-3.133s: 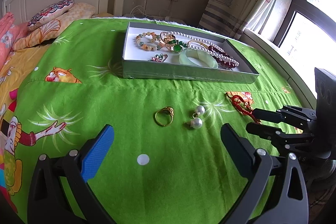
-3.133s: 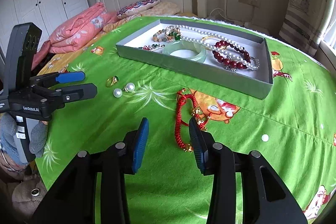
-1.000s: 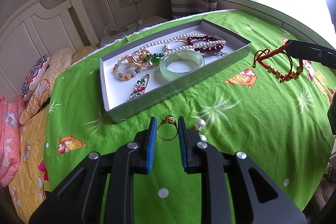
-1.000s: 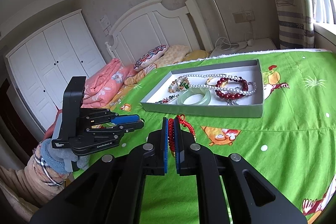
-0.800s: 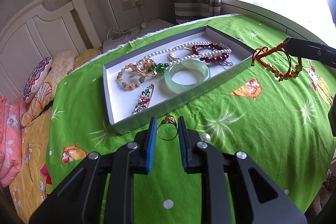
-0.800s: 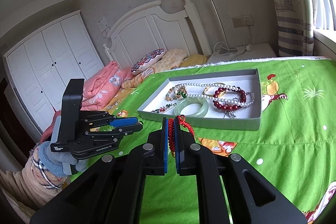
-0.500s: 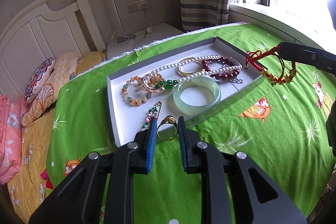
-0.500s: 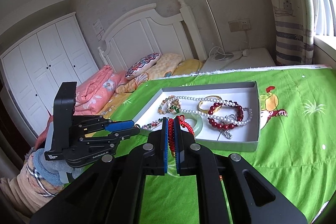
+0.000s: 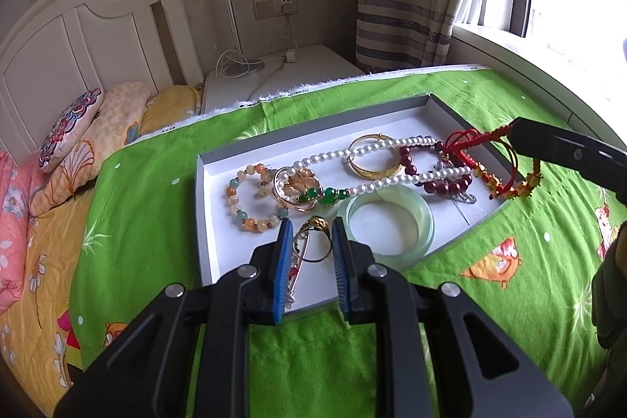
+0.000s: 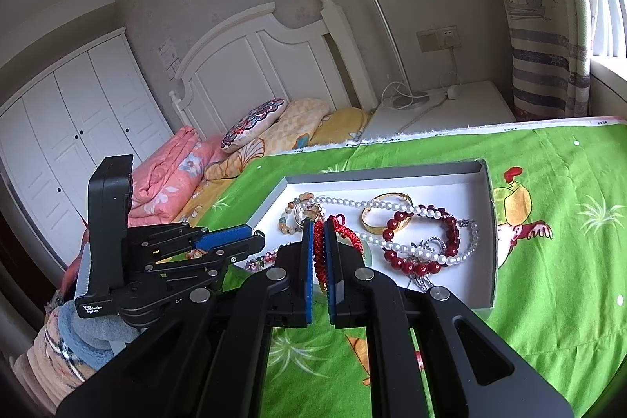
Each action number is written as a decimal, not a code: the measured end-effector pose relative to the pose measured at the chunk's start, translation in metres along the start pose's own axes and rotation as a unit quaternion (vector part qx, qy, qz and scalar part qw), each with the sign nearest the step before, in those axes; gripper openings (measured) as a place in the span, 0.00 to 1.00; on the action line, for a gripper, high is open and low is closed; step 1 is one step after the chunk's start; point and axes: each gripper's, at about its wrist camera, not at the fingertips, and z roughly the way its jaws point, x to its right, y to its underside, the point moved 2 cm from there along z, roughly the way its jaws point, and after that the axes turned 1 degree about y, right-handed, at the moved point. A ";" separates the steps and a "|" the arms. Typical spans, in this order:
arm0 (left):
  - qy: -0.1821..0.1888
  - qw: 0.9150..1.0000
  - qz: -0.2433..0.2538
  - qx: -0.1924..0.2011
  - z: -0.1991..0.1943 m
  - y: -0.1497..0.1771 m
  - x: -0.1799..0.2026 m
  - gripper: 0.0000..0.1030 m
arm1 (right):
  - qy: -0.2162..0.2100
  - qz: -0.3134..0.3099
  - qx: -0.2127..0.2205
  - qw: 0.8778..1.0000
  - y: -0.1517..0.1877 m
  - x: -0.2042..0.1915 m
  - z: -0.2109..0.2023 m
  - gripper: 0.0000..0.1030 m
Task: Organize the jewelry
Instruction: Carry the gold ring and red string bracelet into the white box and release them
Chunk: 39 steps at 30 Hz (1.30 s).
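We find both pieces over the tray point(image 9: 203, 222) at mid-frame: the left gripper point(image 9: 312, 245) clenched on the gold ring point(image 9: 315, 239), the right gripper point(image 10: 319, 253) clenched on the red cord bracelet point(image 10: 341, 232). We judge placing is in hand; next, lower and release each clear of the pearls point(image 9: 352, 153).

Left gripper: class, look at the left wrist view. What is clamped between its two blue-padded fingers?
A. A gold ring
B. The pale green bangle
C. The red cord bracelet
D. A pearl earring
A. The left gripper is shut on a gold ring, held above the tray; the red cord bracelet hangs from the right gripper.
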 end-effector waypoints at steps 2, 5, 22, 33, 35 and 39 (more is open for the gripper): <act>0.010 1.000 -0.009 0.002 0.004 -0.010 0.001 0.19 | 0.002 0.000 -0.003 1.000 -0.005 0.001 0.005 0.08; 0.014 1.000 -0.012 0.000 0.012 -0.023 0.005 0.19 | 0.013 0.001 -0.008 1.000 -0.013 0.005 0.015 0.08; 0.000 0.999 -0.023 -0.023 0.063 -0.054 0.016 0.19 | 0.058 0.059 -0.016 0.996 -0.032 0.058 0.053 0.08; -0.023 0.998 -0.046 -0.030 0.082 -0.070 0.012 0.22 | 0.100 0.068 -0.040 0.992 -0.036 0.083 0.074 0.08; -0.025 0.998 -0.052 -0.026 0.082 -0.070 0.009 0.35 | 0.102 0.066 -0.036 0.992 -0.036 0.083 0.073 0.10; -0.032 0.998 -0.051 -0.021 0.079 -0.068 0.006 0.47 | 0.095 0.075 -0.032 0.992 -0.037 0.083 0.069 0.12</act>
